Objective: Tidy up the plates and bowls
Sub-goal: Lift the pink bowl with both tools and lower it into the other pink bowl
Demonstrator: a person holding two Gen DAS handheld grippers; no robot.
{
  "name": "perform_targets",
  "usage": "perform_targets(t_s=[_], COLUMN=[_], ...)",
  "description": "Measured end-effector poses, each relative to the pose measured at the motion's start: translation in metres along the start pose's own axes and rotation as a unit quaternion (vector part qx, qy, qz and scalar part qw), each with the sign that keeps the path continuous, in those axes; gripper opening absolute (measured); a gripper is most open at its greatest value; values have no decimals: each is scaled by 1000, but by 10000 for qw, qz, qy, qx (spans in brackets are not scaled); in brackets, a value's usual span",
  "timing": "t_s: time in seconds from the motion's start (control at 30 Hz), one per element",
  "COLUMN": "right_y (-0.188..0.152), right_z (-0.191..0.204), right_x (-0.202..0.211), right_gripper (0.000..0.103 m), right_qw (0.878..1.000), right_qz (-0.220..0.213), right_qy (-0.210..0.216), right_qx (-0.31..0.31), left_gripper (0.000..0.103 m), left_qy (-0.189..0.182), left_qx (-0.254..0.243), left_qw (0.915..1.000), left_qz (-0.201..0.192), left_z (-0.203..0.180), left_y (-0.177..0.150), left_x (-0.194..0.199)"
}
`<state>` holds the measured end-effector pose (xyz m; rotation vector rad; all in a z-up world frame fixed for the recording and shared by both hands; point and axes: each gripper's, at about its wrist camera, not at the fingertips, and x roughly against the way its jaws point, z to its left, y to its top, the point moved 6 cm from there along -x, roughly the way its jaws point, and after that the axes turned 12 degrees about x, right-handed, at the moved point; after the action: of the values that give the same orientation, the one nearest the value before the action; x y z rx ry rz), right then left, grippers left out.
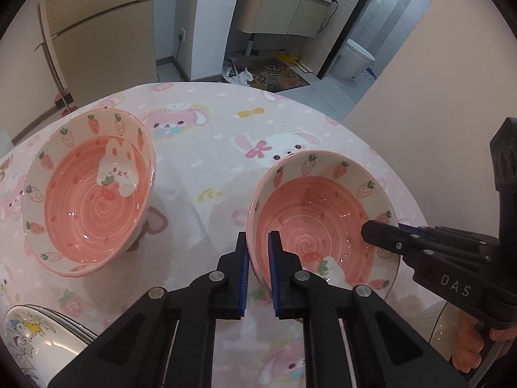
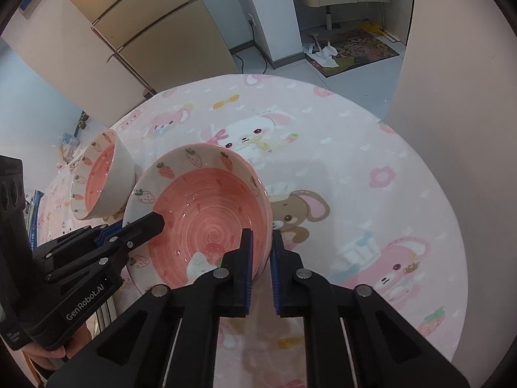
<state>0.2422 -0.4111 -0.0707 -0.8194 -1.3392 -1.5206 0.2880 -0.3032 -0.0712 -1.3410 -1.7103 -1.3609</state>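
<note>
A pink strawberry bowl (image 1: 318, 213) is held between both grippers, tilted above the round table (image 1: 226, 148). My left gripper (image 1: 258, 245) is shut on its left rim. My right gripper (image 2: 261, 242) is shut on its right rim, and it also shows in the left wrist view (image 1: 387, 236). The held bowl fills the middle of the right wrist view (image 2: 206, 213), with the left gripper (image 2: 142, 226) at its left rim. A second matching bowl (image 1: 90, 190) with a bunny inside sits on the table to the left; the right wrist view shows it (image 2: 100, 177) beyond the held bowl.
A glossy plate with a cartoon print (image 1: 35, 336) lies at the table's near left edge. The pink cartoon tablecloth (image 2: 355, 177) covers the round table. A beige fridge (image 2: 145, 26) and a wall (image 1: 436, 74) stand beyond the table.
</note>
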Motion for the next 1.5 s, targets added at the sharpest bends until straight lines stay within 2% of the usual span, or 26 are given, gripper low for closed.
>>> perform_targets(t_s=[0.1, 0.27, 0.6, 0.87, 1.0, 1.27, 1.5], right_y=[0, 2, 11, 30, 40, 62, 73], right_z=[2, 8, 34, 74, 102, 142, 158], right_x=[3, 16, 51, 86, 92, 76, 39], right_gripper=[8, 8, 8, 8, 8, 8, 7], right_qw=[10000, 9999, 9988, 9960, 9944, 9929, 9940], right_qz=[1, -99, -390, -723, -837, -870, -673], right_qy=[-52, -53, -159, -208, -172, -5, 57], right_qx=[38, 79, 253, 475, 629, 817, 857], left_gripper=[11, 11, 10, 10, 10, 10, 10], left_qy=[52, -70, -267, -281, -153, 31, 258], left_qx=[-103, -26, 19, 54, 152, 372, 515], left_qw=[9999, 9999, 9982, 9954, 9941, 9917, 9923], left_qz=[-44, -134, -542, -918, -1064, -1230, -1096], left_z=[-1, 1, 3, 22, 42, 86, 118], left_y=[-2, -1, 11, 24, 30, 41, 46], left_x=[4, 21, 75, 128, 148, 165, 143])
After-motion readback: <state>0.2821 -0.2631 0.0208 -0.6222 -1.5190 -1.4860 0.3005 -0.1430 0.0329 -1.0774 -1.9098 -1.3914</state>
